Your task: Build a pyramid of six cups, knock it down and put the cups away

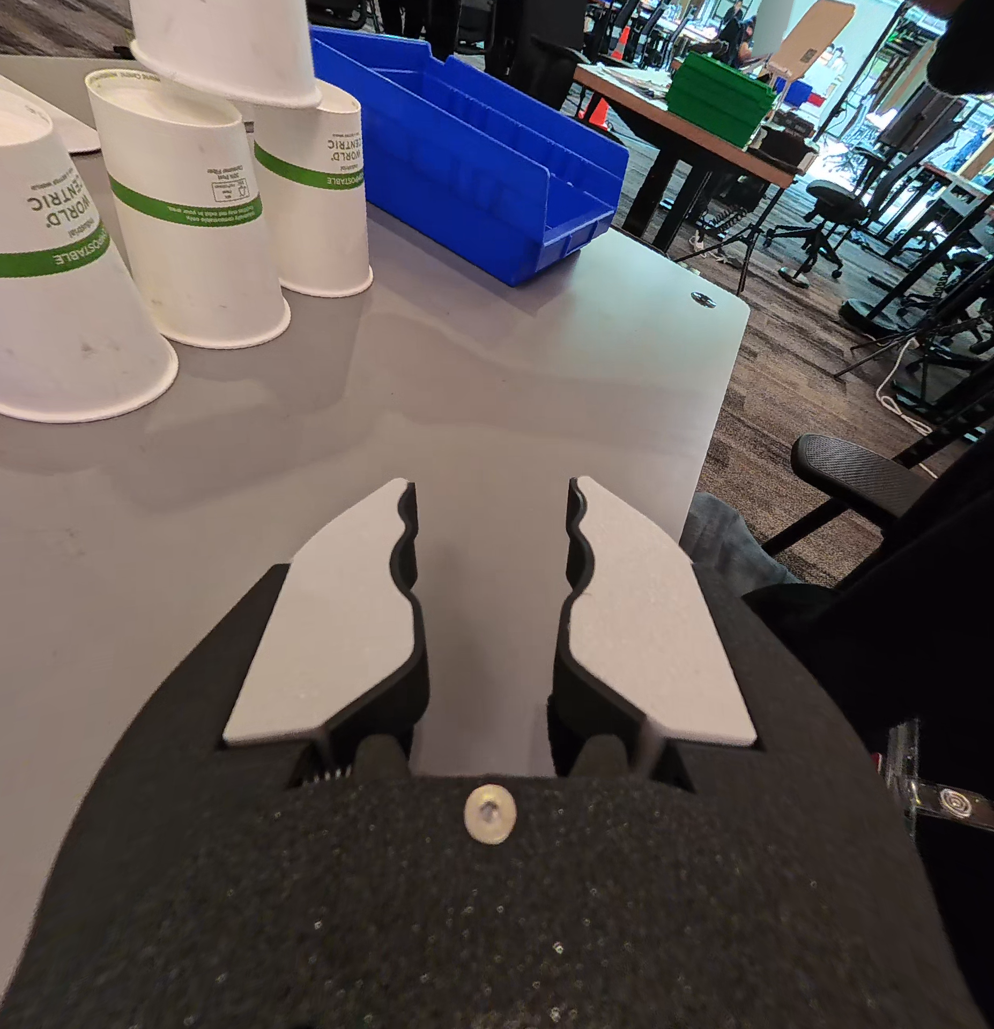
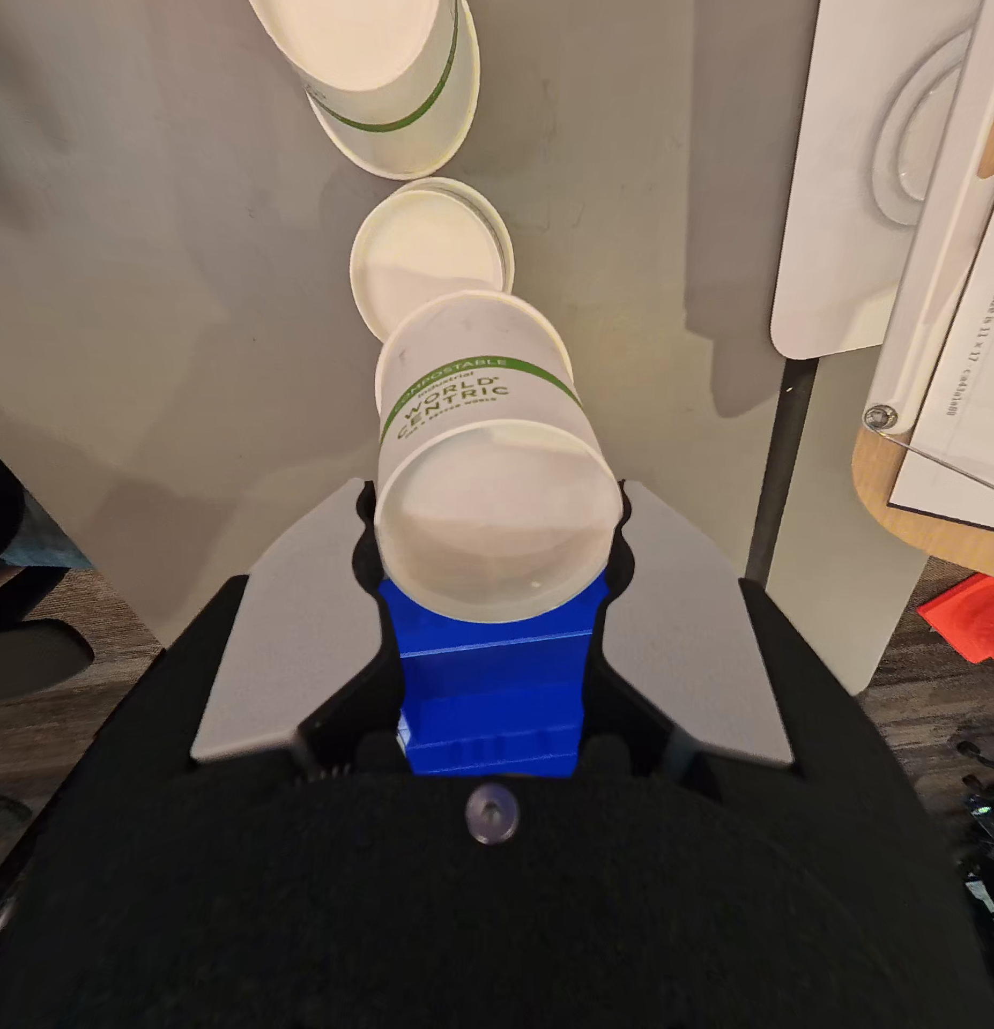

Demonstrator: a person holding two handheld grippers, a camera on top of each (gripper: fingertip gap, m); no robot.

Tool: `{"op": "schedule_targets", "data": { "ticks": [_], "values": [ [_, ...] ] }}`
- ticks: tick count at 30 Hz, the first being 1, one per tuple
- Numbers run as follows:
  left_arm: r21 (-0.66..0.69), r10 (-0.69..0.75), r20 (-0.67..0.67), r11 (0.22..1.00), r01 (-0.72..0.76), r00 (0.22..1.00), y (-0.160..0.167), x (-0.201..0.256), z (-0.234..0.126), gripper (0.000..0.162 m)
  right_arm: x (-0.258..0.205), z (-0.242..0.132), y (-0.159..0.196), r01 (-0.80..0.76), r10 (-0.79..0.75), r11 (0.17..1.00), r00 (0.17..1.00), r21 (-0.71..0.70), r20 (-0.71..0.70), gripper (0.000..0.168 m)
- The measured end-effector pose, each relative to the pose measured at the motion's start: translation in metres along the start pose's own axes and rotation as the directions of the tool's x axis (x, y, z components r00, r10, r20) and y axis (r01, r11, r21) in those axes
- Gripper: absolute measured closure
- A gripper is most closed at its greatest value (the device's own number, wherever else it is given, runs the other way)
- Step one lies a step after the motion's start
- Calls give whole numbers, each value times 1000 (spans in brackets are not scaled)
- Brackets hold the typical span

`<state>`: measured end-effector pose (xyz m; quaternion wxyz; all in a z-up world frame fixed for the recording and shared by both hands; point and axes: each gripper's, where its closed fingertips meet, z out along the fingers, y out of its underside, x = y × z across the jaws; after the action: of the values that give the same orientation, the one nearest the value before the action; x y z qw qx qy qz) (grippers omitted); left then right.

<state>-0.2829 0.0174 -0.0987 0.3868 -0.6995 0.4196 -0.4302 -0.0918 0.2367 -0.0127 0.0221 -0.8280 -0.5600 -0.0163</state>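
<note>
Three white paper cups with green bands stand upside down in a row on the grey table (image 1: 483,417): a near cup (image 1: 49,289), a middle cup (image 1: 194,223) and a far cup (image 1: 322,195). A fourth cup (image 1: 222,50) sits on or just over the middle and far cups, its top cut off by the frame. My left gripper (image 1: 490,495) is open and empty, low over the table to their right. My right gripper (image 2: 495,501) is shut on an upside-down cup (image 2: 483,434), seen from above. Two other cups (image 2: 428,250) (image 2: 389,83) lie beyond it. The blue bin (image 1: 483,161) shows under my right gripper (image 2: 489,701).
The table's right edge and corner (image 1: 712,312) are close, with an office chair (image 1: 851,479) and a person's leg beside them. White sheets and a wooden board (image 2: 918,250) lie at the right of the right wrist view. Other desks and a green bin (image 1: 717,94) stand farther off.
</note>
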Motion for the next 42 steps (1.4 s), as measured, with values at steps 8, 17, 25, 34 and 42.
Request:
{"op": "schedule_targets", "data": {
  "ticks": [8, 17, 25, 34, 42],
  "values": [
    [-1, -1, -8, 1000, 1, 1000, 0, 2, 1, 111, 0, 2, -3, 26, -26, 999, 1000, 24, 7, 87],
    [-8, -7, -6, 1000, 7, 1000, 2, 0, 0, 108, -11, -80, -13, 37, 20, 914, 990, 404, -137, 77],
    [-43, 0, 48, 999, 2, 999, 3, -15, -11, 108, -124, -51, 24, -98, 319, 418, 947, 903, -45, 80],
    [-231, 227, 315, 960, -158, 921, -64, -117, -81, 118, -196, 90, 50, -336, 467, 229, 861, 914, 200, 81],
    [-703, 468, 369, 706, -89, 803, -81, -261, -134, 133, -205, 88, 52, -289, 436, 237, 885, 927, 164, 86]
  ]
}}
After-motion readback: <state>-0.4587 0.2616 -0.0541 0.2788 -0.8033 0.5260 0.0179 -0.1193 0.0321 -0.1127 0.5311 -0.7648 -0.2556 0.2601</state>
